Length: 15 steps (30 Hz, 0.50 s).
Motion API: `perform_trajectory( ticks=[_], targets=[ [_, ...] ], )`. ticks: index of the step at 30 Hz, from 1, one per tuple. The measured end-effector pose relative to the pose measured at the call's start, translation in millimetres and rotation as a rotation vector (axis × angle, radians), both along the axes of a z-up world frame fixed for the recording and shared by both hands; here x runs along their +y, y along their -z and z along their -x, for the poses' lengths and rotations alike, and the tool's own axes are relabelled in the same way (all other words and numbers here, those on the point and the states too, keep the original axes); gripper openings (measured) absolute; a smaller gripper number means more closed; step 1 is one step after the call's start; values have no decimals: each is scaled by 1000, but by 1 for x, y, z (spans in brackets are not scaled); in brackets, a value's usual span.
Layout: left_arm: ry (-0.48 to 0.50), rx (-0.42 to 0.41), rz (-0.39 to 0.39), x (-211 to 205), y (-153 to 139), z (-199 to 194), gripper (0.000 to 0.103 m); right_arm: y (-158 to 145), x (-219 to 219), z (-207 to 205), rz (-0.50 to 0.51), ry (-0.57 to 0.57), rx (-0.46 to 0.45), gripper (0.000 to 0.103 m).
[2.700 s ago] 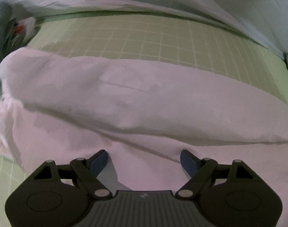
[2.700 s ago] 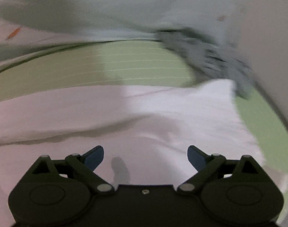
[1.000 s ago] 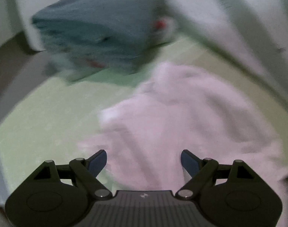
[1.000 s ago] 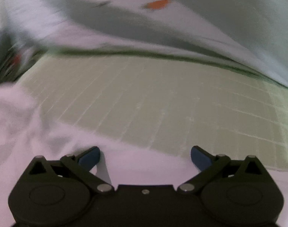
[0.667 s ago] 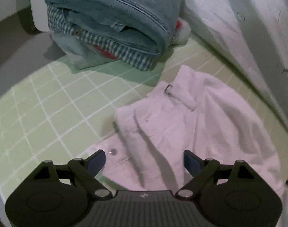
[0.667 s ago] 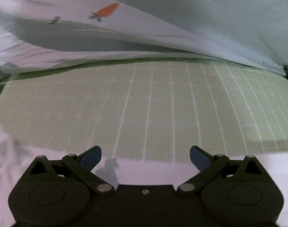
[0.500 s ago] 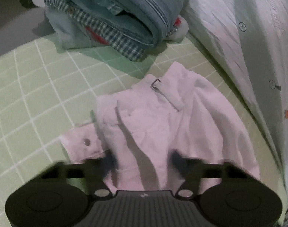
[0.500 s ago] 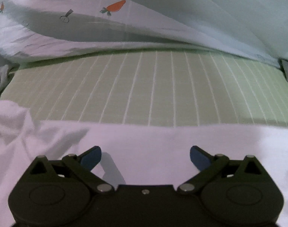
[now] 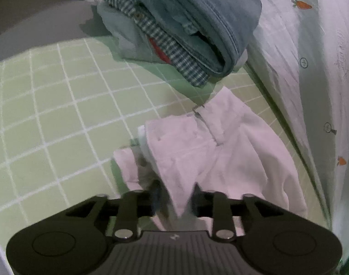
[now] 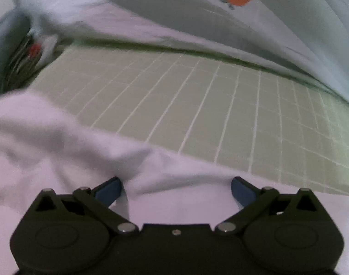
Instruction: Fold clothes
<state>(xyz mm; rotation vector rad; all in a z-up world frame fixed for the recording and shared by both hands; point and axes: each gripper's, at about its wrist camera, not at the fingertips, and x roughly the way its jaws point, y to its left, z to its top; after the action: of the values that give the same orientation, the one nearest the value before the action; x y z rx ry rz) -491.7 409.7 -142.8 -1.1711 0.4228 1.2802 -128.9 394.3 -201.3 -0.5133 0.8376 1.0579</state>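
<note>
A pale pink pair of trousers lies crumpled on a green grid mat, waistband end with a metal hook toward the far side. My left gripper is over its near edge, its blurred fingers drawn close with a fold of pink cloth between them. In the right wrist view the same pink cloth fills the lower left. My right gripper is open just above it, holding nothing.
A stack of folded clothes, denim on top of a checked shirt, sits at the mat's far edge. A white bedsheet with carrot prints borders the mat on the right; it also shows in the right wrist view. Green mat shows beyond the cloth.
My left gripper swung toward the waistband end and its fingers closed in on a pink fold. My right gripper stayed open, shifting over the cloth.
</note>
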Motion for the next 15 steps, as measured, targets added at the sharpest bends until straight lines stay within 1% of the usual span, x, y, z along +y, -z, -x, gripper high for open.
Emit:
perform_trajectory(
  ticks=[1,3,4,5,7,9,10,11,13,15],
  targets=[
    [3,2,-7,-2,-2,2,44,0,3,-6,-13,18,17,103],
    [8,19,-18,-7,-8,5,58,-6,0,-11,-31,42,48,103],
    [9,28,-25,-9,-10,7,76,-11,-9,-11,-40,57,47,103],
    [-1,37,-36,-12,-11,9,89,-16,-17,-11,-50,72,46,103],
    [-24,23,-55,-15,-11,15,94,-21,-38,-16,-64,101,59,103],
    [-40,-36,-35,-13,-5,19,95,-24,-65,-20,-64,140,82,103],
    [-48,-63,-14,-9,0,20,95,-24,-78,-21,-58,158,90,103],
    [-57,-77,2,-7,4,19,95,-24,-91,-21,-48,177,92,103],
    [-64,-90,20,-2,11,16,95,-22,-113,-24,-26,209,99,103],
    [-55,-89,14,2,14,10,94,-23,-135,-26,-10,247,104,103]
  ],
)
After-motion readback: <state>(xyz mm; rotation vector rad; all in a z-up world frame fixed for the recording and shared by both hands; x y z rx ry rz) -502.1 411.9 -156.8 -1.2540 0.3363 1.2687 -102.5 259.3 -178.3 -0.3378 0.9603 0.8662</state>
